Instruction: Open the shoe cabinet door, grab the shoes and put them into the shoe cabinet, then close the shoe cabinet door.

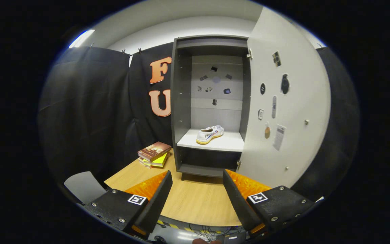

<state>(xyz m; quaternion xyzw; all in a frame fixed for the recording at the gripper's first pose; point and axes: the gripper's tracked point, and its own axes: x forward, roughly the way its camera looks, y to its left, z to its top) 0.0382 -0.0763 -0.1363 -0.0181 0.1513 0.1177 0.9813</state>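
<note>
The tool (197, 189) hangs above the near part of the light wooden worktop (195, 203) with its two fingers (157, 200) spread wide and nothing between them; bare wood shows in the gap.

Beyond the fingers, at the far side of the worktop, stands the tall dark grey shoe cabinet (181, 101) with a pale back panel. Its large white door (293, 112) is swung fully open to the right, hinged along the cabinet's right edge, and carries several small stickers and a few small metal studs on its inner face. More small stickers dot the cabinet's back panel.

Inside, on the white middle shelf (222, 144), lies a single white canvas sneaker with blue and red side stripes and a tan sole (209, 134). It sits toward the left-centre of the shelf, resting on its sole, angled so that one end points to the far right and the other to the near left. The compartment below the shelf is dark and its contents cannot be made out.

Left of the cabinet, on the far left part of the worktop, rests a short stack of books (154, 154): a brown-covered one on top and a yellow one beneath it. Near left, beside the worktop's corner, is the back of a grey chair (83, 186).
</note>
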